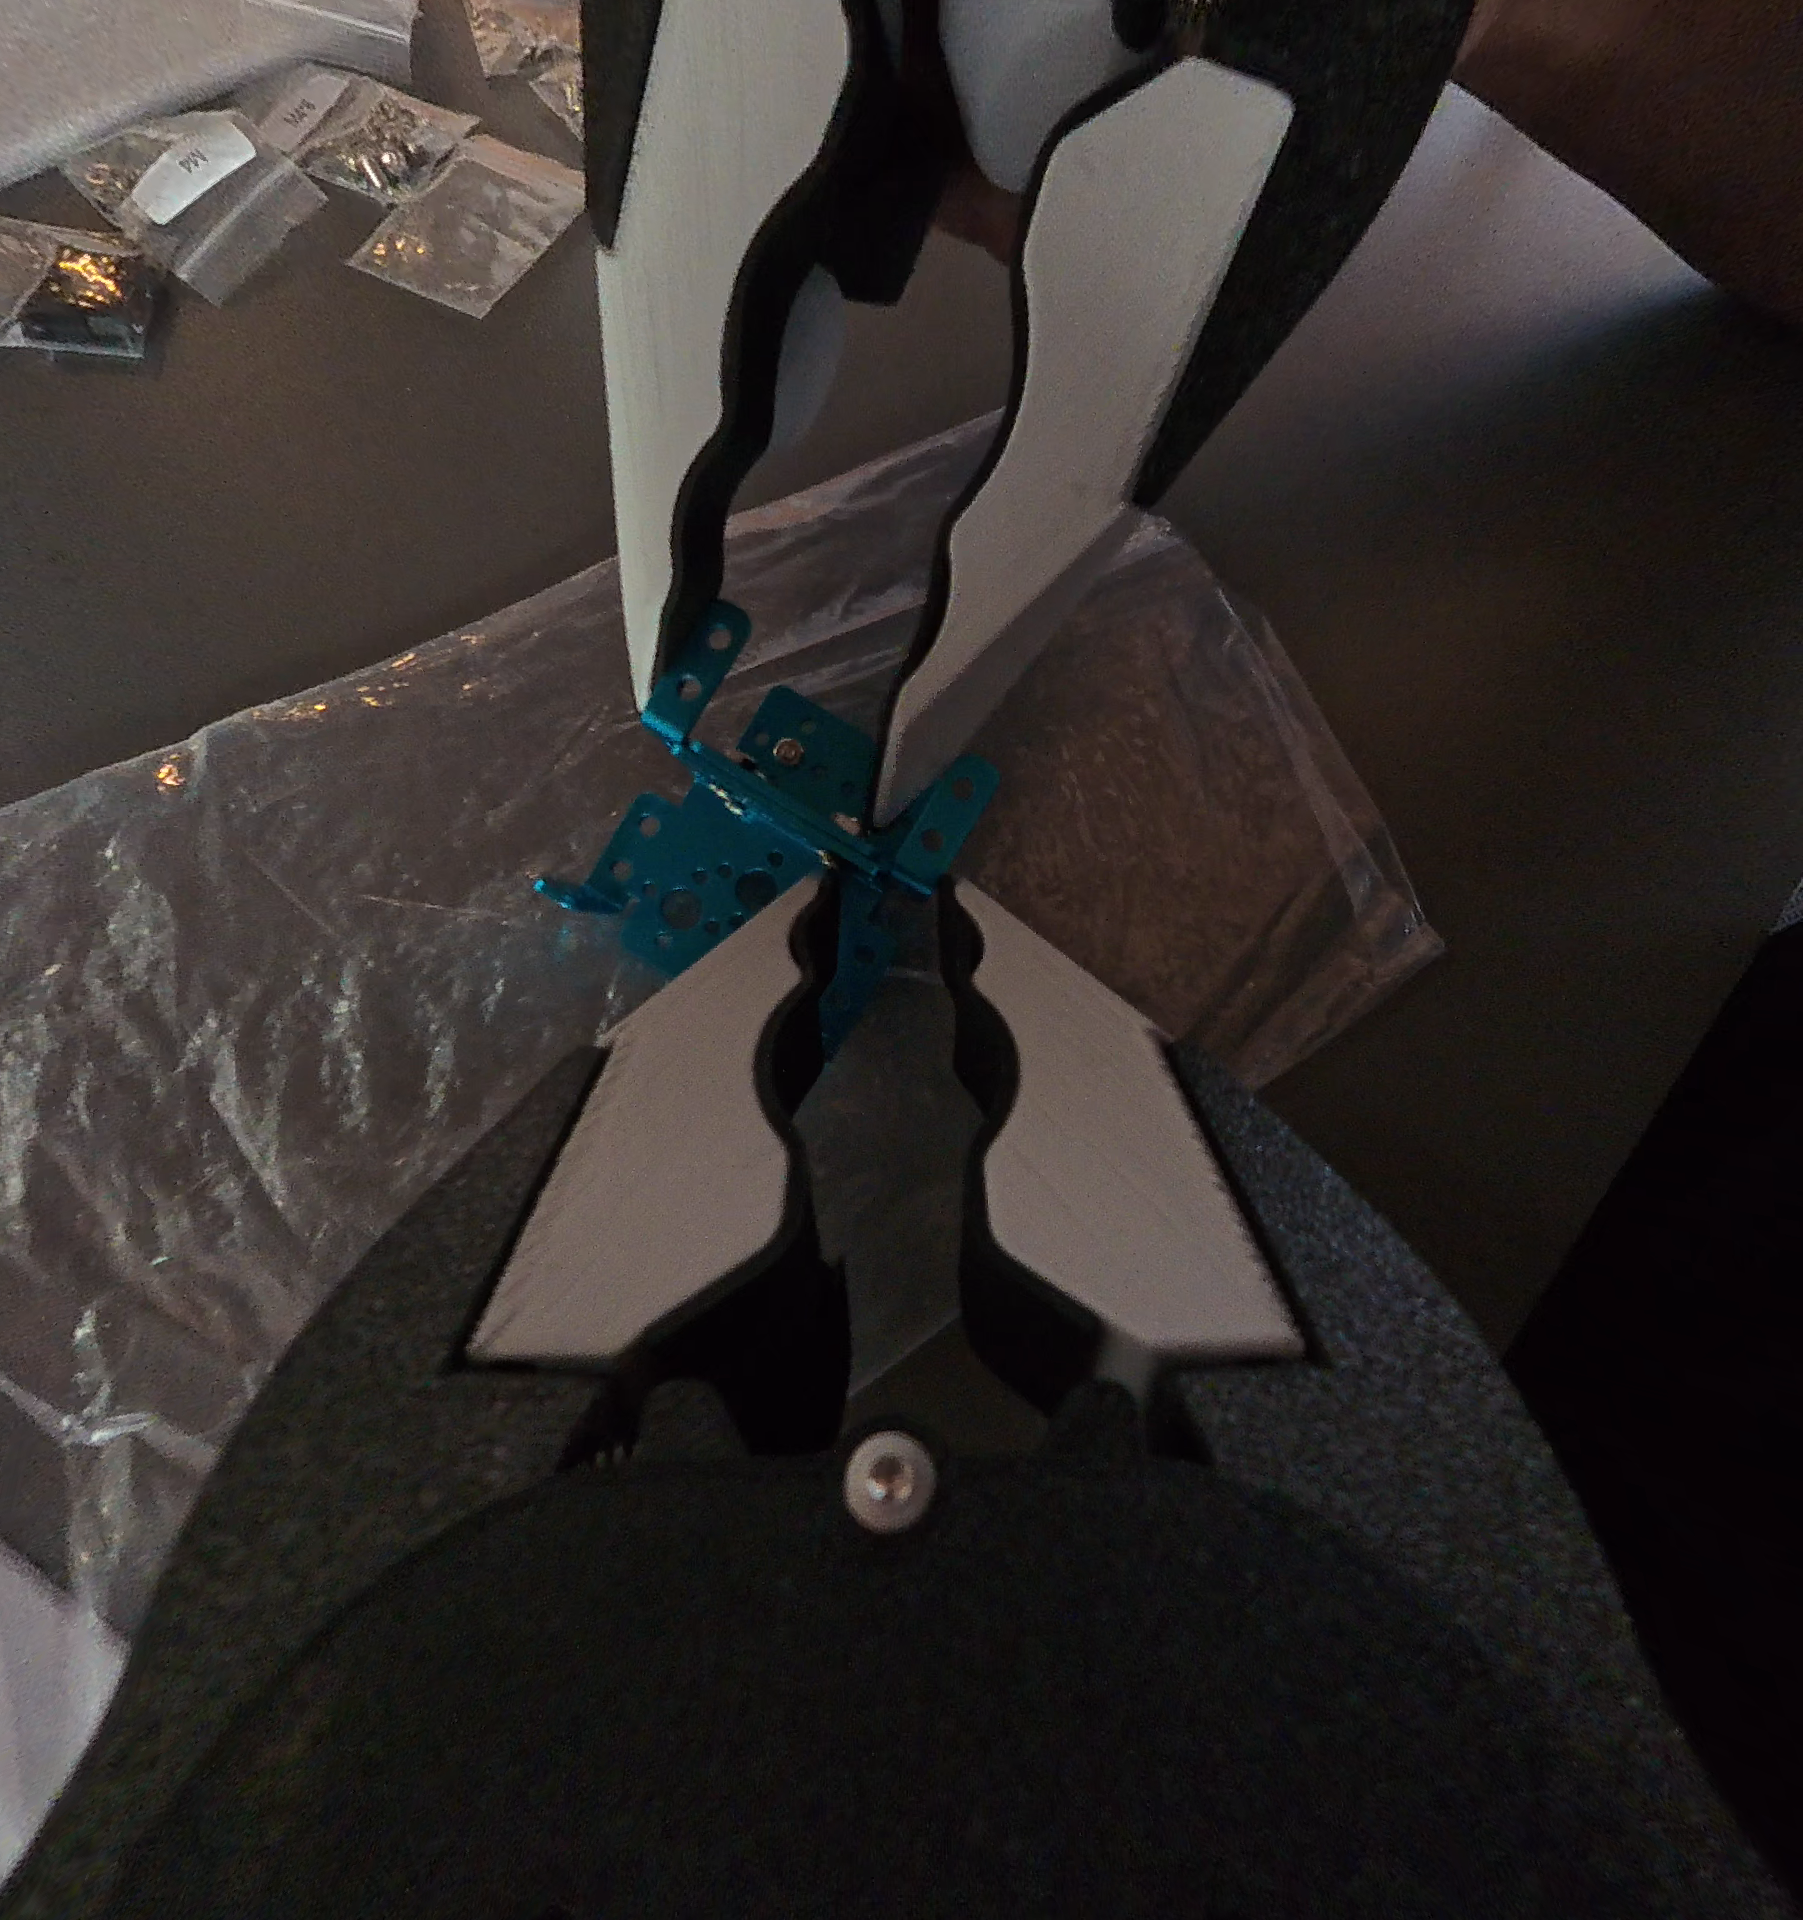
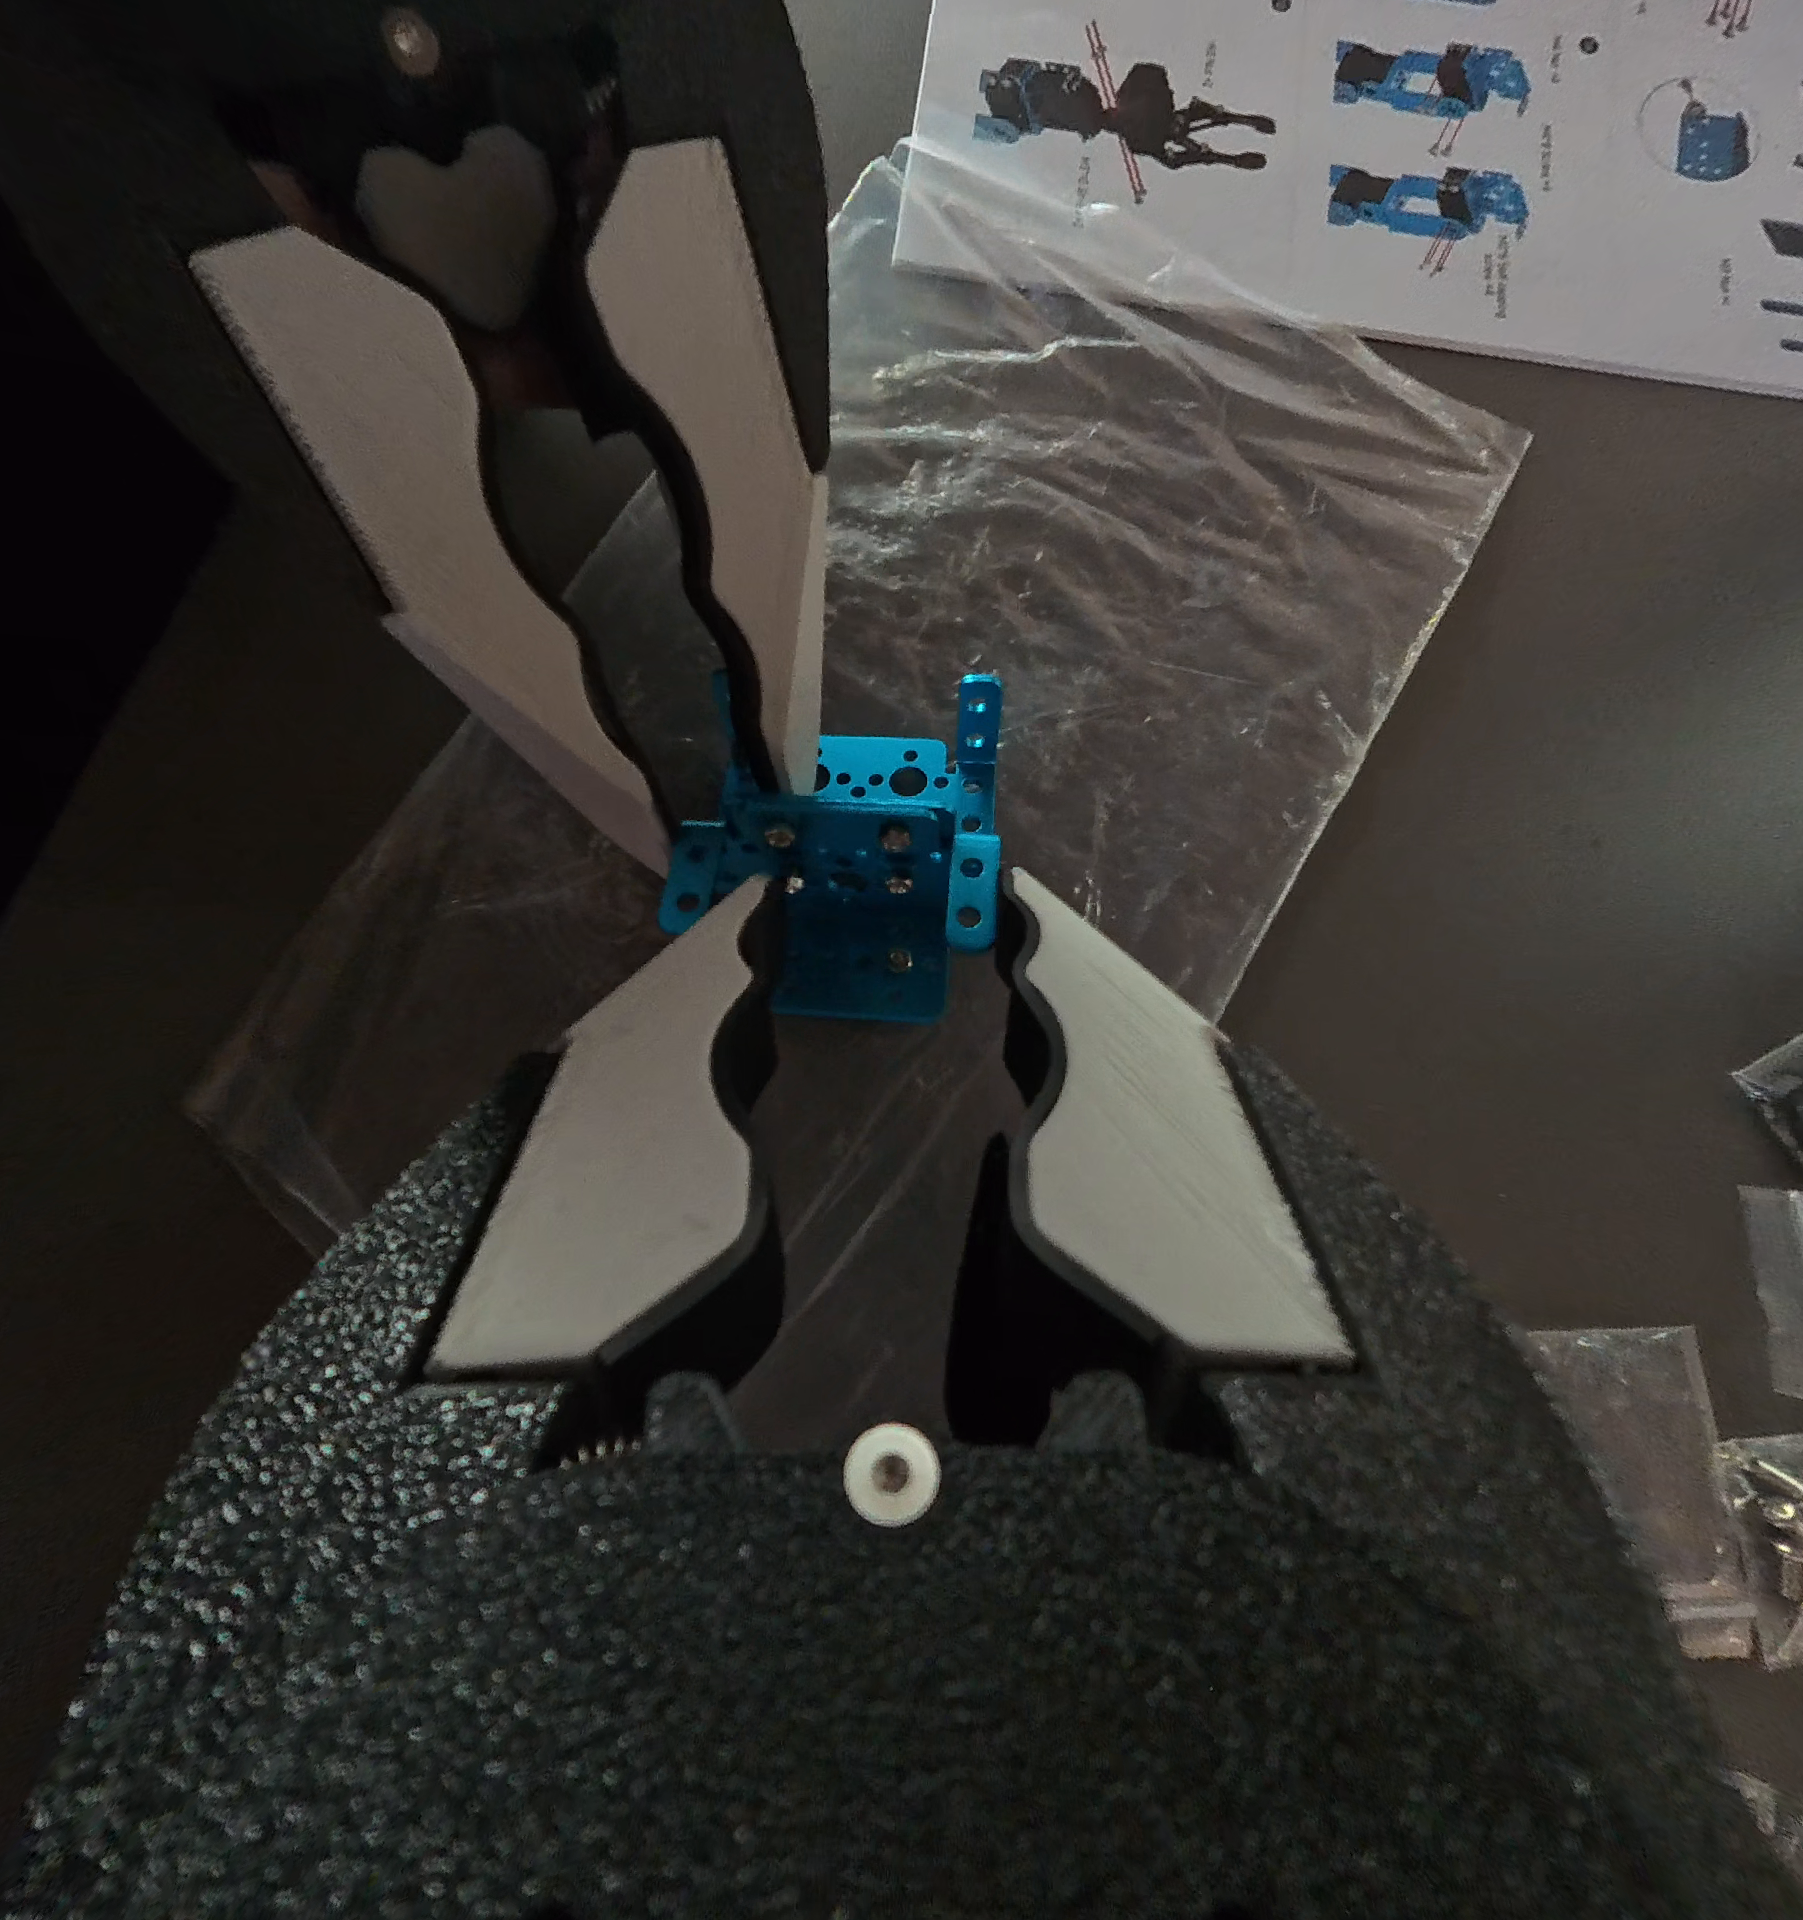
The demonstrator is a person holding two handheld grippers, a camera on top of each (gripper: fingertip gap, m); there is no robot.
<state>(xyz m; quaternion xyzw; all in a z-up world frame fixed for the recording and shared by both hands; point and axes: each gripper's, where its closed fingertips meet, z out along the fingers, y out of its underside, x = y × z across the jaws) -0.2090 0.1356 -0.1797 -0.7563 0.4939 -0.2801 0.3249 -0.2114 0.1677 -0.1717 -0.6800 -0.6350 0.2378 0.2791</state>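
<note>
- A dark, matte brown table (image 2: 1562, 727) under dim light; no more of the room shows.
- A crinkled clear plastic bag (image 2: 1136, 540) lies flat on it, glinting, under both grippers.
- A white instruction sheet (image 2: 1396, 239) with blue and black diagrams overlaps the bag's far edge.
- Small zip bags of metal screws (image 1: 201, 197) lie scattered at the side.
- The blue bracket assembly (image 2: 855, 883) — thin anodised metal plates, drilled with round holes, joined by small screws — sits over the bag between the two grippers.
- Left gripper (image 1: 855, 883): white ribbed fingers with wavy black pads, jaws nearly together, pinching a thin edge of the assembly.
- Right gripper (image 2: 886, 894): the same build in a pebbled black body — jaws spread to the plate's width, clamping its two sides.
</note>
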